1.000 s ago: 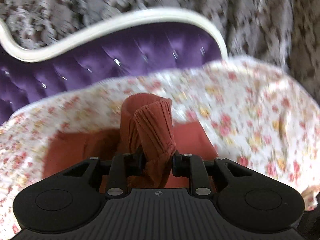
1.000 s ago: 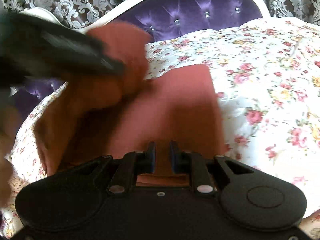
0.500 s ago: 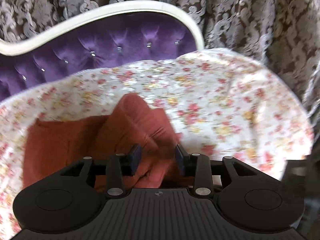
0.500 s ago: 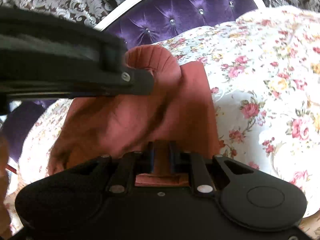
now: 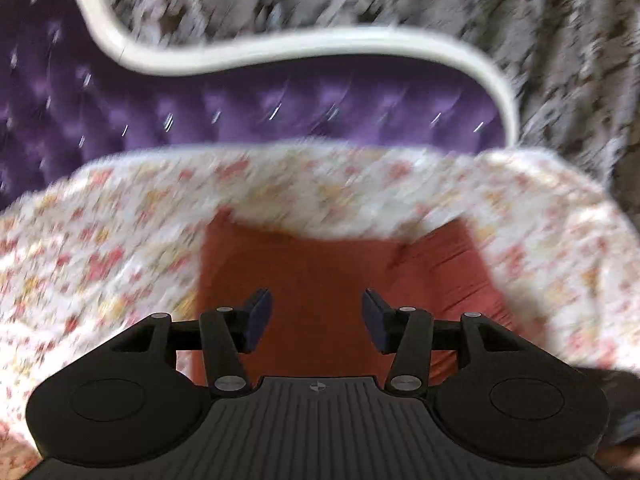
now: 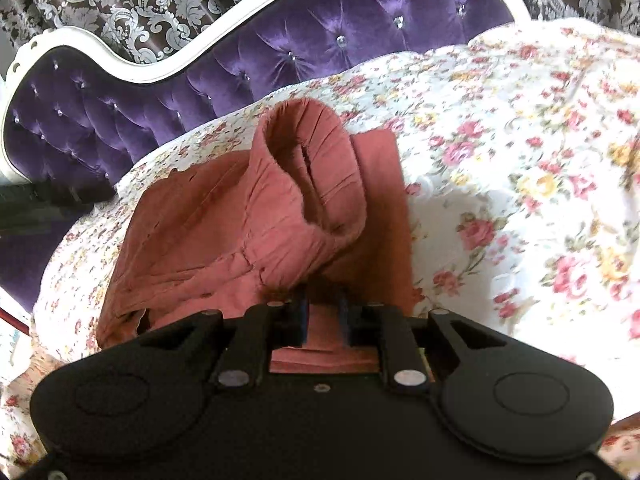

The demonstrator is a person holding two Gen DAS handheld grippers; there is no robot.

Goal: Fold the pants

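The rust-red pants (image 6: pixel 224 236) lie on a floral bedspread (image 6: pixel 500 152), partly folded, with the bunched waistband standing up in a loop (image 6: pixel 316 176). My right gripper (image 6: pixel 323 316) is shut on the near edge of the pants. In the blurred left wrist view the pants (image 5: pixel 320 276) lie flat below my left gripper (image 5: pixel 316 316), which is open and empty just above the cloth.
A purple tufted headboard (image 6: pixel 248 64) with a white frame runs along the back, with patterned curtains (image 6: pixel 120 4) behind it. The floral bedspread (image 5: pixel 100 240) spreads to both sides. The left gripper shows as a dark blur at the left edge (image 6: pixel 48 204).
My left gripper has let go of the waistband, opened wide and pulled away to the left. The waistband now rests bunched on the pants. The right gripper stays shut on the near edge.
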